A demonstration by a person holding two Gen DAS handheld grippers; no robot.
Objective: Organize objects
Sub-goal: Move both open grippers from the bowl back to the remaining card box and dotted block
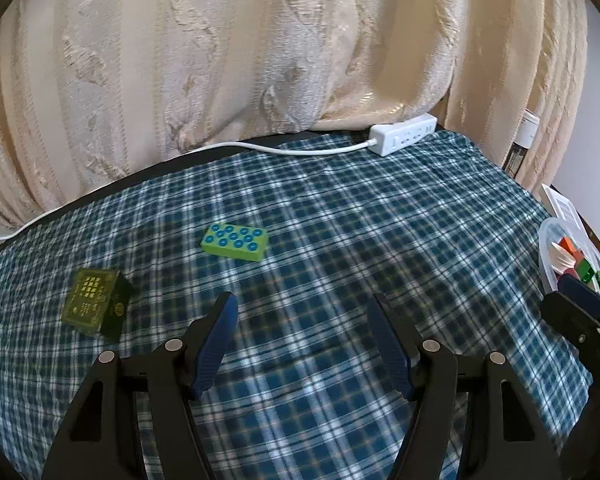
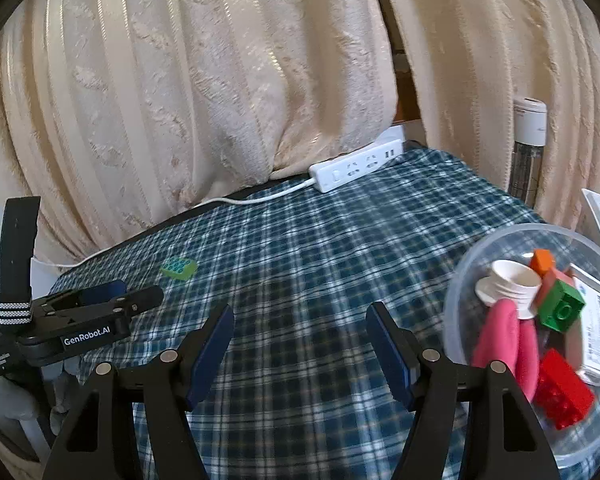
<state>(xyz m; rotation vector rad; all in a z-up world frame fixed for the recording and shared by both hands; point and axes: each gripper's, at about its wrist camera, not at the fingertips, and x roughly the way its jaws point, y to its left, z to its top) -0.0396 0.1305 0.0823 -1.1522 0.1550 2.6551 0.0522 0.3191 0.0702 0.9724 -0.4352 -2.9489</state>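
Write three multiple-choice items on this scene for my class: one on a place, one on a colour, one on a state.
1. Where is the power strip?
A. in the bowl
B. at the cloth's far edge
C. between a gripper's fingers

2. What colour are the studs on the lime brick?
A. blue
B. red
C. white

3. How is the left gripper?
A. shut on a brick
B. open, empty
C. shut on the dark box

Key: 1 B, it lies by the curtain. 2 A, blue rings on top. 3 B, only plaid cloth shows between its fingers.
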